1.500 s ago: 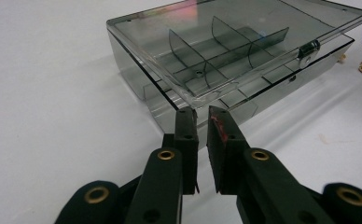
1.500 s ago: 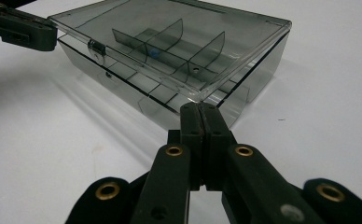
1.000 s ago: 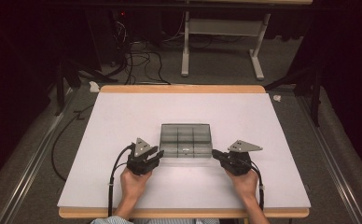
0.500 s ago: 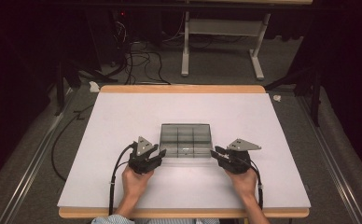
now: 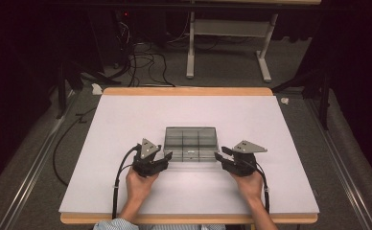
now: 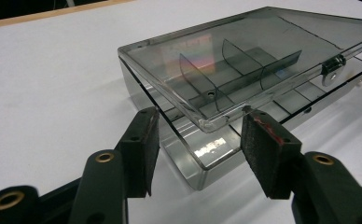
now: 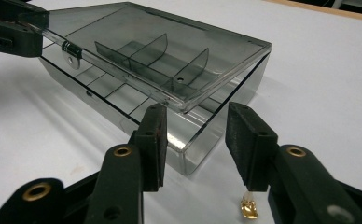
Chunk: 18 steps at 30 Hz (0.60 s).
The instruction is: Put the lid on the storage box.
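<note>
1. The left gripper (image 5: 167, 156) is held at the near left corner of the box (image 5: 191, 143); its jaws have just been opening and now stand apart, with that corner between them but free of the pads (image 6: 141, 148).
2. The right gripper (image 5: 218, 156) is held at the near right corner of the box; its jaws have likewise just been opening, and the corner sits in the gap, unpressed.
3. In the high view, the smoky clear box is seen near the middle of the white table (image 5: 126, 124), closer to the near edge, with a hand (image 5: 138, 184) behind each gripper.
4. In the left gripper view, the lid (image 6: 244, 56) is shown lifted slightly at the near edge and resting tilted over the base; this cannot be made out from above.
5. A small metal latch piece (image 6: 330, 72) is seen on the lid's front edge in the gripper views.
6. Thin dividers (image 7: 153, 51) split the box into compartments; nothing can be seen in them.
7. In the right gripper view, a small gold-coloured object (image 7: 249, 208) lies on the table beneath the right-hand jaw.
</note>
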{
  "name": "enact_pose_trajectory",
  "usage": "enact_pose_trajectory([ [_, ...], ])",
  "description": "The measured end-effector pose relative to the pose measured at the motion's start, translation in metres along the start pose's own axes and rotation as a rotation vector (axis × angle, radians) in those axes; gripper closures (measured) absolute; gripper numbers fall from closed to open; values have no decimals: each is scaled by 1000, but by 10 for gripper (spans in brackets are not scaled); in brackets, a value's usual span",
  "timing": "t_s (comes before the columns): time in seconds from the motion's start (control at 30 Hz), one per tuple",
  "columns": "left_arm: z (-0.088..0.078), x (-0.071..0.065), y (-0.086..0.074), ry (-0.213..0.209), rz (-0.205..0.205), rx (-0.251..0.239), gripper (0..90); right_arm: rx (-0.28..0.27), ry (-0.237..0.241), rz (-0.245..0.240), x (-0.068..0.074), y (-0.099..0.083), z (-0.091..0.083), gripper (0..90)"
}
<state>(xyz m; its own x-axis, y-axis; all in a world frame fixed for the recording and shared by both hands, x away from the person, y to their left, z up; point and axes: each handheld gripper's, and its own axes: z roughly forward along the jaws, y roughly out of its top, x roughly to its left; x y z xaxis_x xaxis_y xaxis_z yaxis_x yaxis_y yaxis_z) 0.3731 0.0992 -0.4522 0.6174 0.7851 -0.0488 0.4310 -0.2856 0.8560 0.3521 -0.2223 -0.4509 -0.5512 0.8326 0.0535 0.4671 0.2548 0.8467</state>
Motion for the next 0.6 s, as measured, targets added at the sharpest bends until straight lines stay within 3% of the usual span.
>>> enact_pose_trajectory([
  [0.17, 0, 2, 2, -3, -13, -6, 452, -20, -13, -4, 0, 3, 0, 556],
  [0.4, 3, 1, 9, 4, 8, 14, 426, -18, -7, -4, -4, 7, 3, 524],
  [0.6, 3, 5, 10, 1, -6, -6, 419, -17, -6, 5, -6, 10, 4, 512],
])
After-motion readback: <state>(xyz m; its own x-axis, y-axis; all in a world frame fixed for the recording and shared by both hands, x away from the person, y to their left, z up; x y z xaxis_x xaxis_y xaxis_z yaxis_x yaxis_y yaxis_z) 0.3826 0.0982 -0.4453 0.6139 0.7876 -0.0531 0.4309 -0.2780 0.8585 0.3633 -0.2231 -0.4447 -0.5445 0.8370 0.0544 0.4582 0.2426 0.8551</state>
